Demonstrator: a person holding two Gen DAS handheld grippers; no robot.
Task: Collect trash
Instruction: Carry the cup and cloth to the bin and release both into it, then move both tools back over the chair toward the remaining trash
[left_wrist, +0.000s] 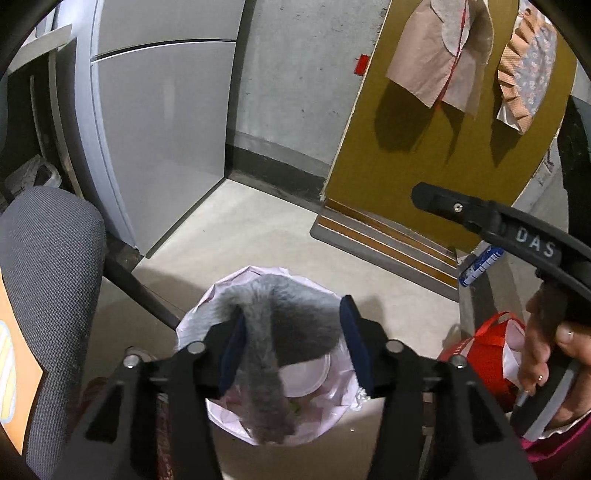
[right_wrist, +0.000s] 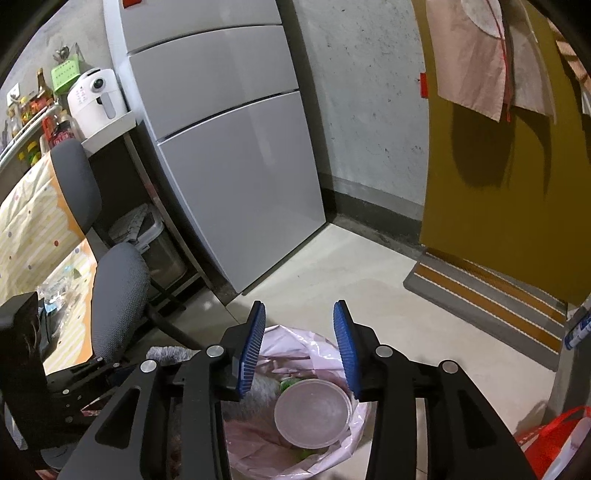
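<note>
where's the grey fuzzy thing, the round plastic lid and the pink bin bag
grey fuzzy thing (left_wrist: 264, 354), left wrist view, its hanging middle strip
round plastic lid (right_wrist: 312, 413), right wrist view, centre of its flat top
pink bin bag (right_wrist: 288, 338), right wrist view, far rim

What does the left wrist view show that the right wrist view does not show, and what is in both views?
Only the left wrist view shows the left gripper, open, with a grey fuzzy item draped between its fingers above the bin, and the person's hand on the other tool.

Only the right wrist view shows the right gripper, open and empty, the white air fryer on the counter, and the patterned tablecloth.

Both show the pink-lined trash bin with the round plastic lid inside, the grey fridge, the chair, the striped doormat and the red bag.
</note>
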